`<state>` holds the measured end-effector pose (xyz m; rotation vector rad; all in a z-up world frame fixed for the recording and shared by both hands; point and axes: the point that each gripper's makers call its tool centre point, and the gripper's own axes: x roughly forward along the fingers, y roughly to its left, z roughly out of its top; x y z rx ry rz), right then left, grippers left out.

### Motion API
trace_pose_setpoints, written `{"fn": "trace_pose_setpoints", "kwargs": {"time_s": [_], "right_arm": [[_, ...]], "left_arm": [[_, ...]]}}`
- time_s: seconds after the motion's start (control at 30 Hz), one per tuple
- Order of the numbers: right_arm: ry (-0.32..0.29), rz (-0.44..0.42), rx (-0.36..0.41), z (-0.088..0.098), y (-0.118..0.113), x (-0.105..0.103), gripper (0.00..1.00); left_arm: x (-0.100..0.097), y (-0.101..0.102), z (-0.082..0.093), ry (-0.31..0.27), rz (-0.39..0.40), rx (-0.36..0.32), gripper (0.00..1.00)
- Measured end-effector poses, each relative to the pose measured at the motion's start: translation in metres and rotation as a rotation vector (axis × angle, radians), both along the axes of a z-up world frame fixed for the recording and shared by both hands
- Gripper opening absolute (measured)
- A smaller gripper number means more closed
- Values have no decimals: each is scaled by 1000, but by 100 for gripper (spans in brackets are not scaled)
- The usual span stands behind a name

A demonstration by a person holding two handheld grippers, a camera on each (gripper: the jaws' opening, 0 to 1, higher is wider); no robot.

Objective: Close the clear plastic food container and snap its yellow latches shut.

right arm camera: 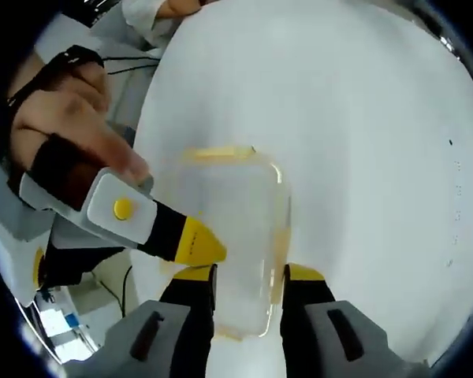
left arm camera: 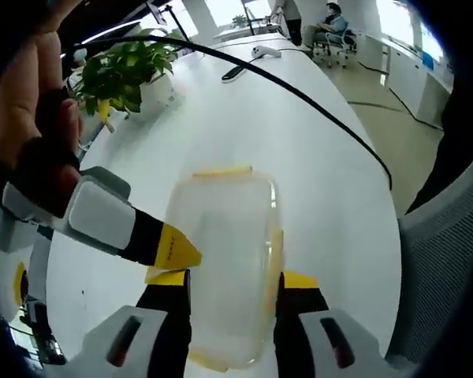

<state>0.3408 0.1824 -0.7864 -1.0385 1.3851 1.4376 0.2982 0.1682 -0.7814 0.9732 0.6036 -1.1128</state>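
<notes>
- Your left gripper straddles the near end of the one clear plastic food container on the white table, jaws spread to either side of it
- Your right gripper stands likewise, jaws apart around the container
- In each view the other gripper's yellow tip comes in from the left and touches the container's side
- Two yellow latches are clear: far end and right side
- The left gripper view alone shows one potted plant, a black cable and a seated person
- The right gripper view shows your gloved hand
</notes>
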Motion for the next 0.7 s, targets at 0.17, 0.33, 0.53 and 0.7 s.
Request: {"fn": "trace_pose_setpoints", "kwargs": {"time_s": [0.17, 0.33, 0.53, 0.7], "right_arm": [[6, -3, 11, 0, 0, 2, 30], [-4, -16, 60, 2, -2, 3, 31], [-32, -22, 127, 4, -3, 3, 31], [-53, -21, 174, 5, -2, 4, 31]], "left_arm": [[1, 1, 1, 16, -20, -69, 36], [1, -1, 1, 18, -26, -25, 37], [1, -1, 1, 19, -30, -26, 37], [0, 0, 1, 26, -34, -32, 38]]}}
